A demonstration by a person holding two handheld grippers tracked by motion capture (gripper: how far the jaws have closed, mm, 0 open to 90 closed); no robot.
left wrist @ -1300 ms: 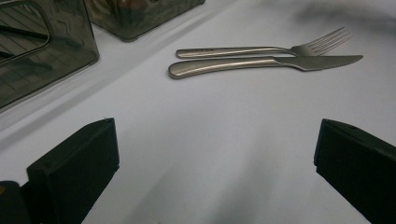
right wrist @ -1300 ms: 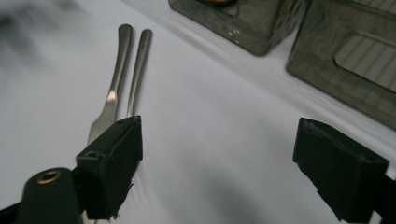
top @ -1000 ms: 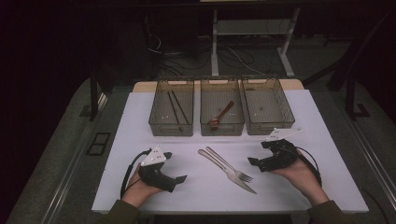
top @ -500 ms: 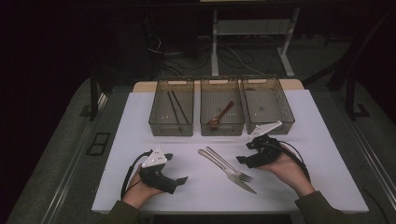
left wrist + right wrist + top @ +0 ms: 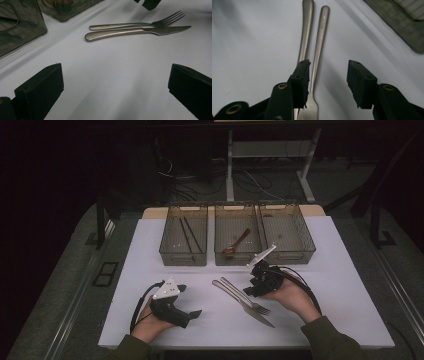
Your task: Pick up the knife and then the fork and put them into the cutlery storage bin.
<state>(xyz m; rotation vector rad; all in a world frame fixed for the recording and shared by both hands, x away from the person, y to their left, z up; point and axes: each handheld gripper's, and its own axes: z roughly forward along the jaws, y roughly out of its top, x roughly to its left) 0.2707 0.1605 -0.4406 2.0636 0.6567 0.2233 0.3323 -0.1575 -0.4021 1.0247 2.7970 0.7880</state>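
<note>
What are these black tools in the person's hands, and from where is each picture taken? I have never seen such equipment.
A person sits at a white table and holds a hand-held gripper in each hand; each has two black fingers that open and close. The high view looks down from above: the left gripper rests apart from the cutlery, the right gripper is at the fork and knife, which lie side by side. The other two pictures come from cameras riding on each gripper. In the right gripper view the fingers have just been closing, the fork's neck between them, not yet pinched. Nothing is held. Behind stand three bins: chopsticks in the left, a spoon in the middle.
</note>
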